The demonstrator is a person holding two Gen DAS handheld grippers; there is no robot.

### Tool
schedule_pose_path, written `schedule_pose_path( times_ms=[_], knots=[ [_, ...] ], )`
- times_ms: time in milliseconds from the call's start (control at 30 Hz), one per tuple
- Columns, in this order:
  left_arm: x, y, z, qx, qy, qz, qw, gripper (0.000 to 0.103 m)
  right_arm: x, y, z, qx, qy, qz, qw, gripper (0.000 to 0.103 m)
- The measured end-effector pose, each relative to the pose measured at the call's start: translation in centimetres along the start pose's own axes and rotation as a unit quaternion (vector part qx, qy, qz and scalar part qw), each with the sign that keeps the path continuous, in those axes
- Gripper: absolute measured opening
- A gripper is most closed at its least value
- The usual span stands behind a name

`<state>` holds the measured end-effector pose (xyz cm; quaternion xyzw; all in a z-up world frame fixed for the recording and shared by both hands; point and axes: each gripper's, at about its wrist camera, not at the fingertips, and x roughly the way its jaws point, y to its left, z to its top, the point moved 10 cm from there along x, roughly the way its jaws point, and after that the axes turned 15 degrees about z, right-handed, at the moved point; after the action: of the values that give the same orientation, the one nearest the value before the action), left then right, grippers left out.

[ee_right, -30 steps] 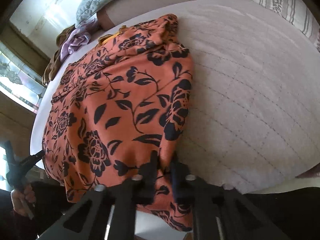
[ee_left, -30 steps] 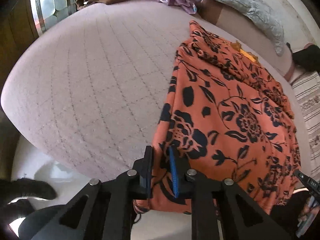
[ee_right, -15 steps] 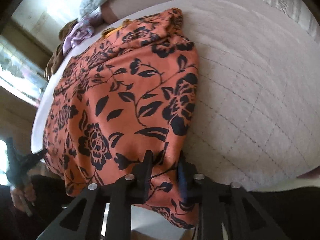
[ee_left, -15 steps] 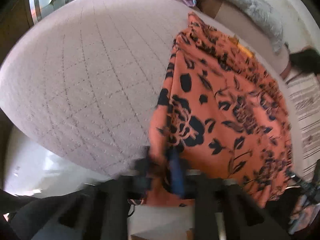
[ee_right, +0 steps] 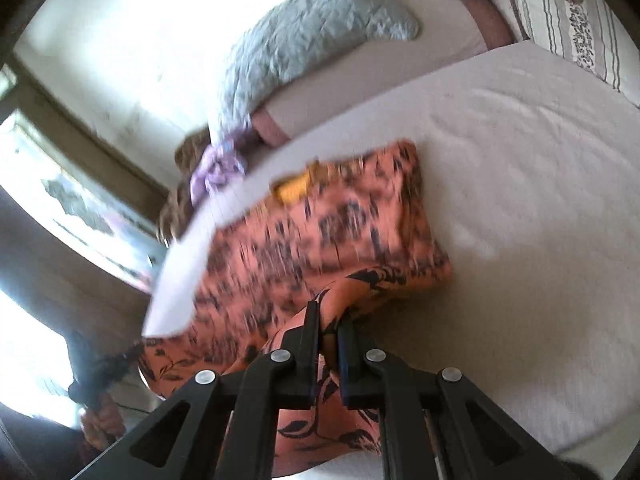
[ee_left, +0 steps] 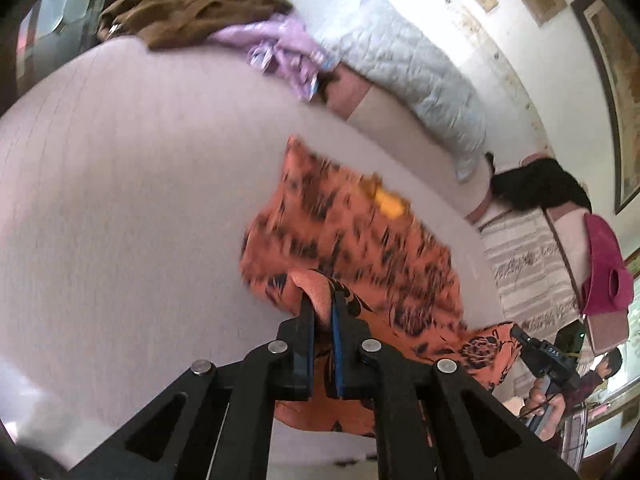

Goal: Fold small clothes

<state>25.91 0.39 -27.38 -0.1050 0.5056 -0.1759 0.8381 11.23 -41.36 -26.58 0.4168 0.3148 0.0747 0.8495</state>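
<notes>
Left claw: left black two-finger gripper (ee_left: pixel 323 300) is clenched on a corner of the orange cotton-like garment with black floral print (ee_left: pixel 360 248); cloth bulges up between the blue-lined jaws.
Right claw: right black two-finger gripper (ee_right: pixel 329 320) is clenched on the opposite near corner of the same garment (ee_right: pixel 320 232).
Garment location: lies on the pale quilted bed cover (ee_left: pixel 120 200), its near hem raised off the bed's near edge, its far end flat toward the headboard side.
Handling: judged light, thin and limp; it drapes and sags between the two holds, so it likely folds under its own weight and can slip from a shallow pinch.
Where to hold: at the hem corners, with the fabric well inside the jaws.
Appearance: orange ground, black flowers and leaves, a yellow patch (ee_left: pixel 388 202) at the far end; blur hides finer detail.
Nearby: grey quilted pillow (ee_right: pixel 312 36) and lilac crumpled cloth (ee_left: pixel 280 48) at the bed's far edge.
</notes>
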Motion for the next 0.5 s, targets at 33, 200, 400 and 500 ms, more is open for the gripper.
schedule_pose_path(
  times_ms=[33, 200, 400, 500],
  knots=[
    [0.1, -0.3, 1.6, 0.006, -0.008, 0.005, 0.9999, 0.008, 0.4, -0.3, 1.7, 0.008, -0.012, 0.003, 1.000, 0.008],
    [5.4, -1.4, 8.6, 0.007, -0.018, 0.042, 0.9989, 0.008, 3.8, -3.1, 8.6, 0.054, -0.049, 0.015, 0.997, 0.008],
    [15.4, 0.0, 12.3, -0.037, -0.005, 0.097, 0.9946, 0.008, 10.0, -9.5, 12.1, 0.127, -0.061, 0.012, 0.990, 0.011],
    [19.0, 1.0, 11.4, -0.045, 0.013, 0.126, 0.9910, 0.010, 13.1, -12.9, 10.8, 0.172, -0.019, -0.022, 0.985, 0.015]
  ],
)
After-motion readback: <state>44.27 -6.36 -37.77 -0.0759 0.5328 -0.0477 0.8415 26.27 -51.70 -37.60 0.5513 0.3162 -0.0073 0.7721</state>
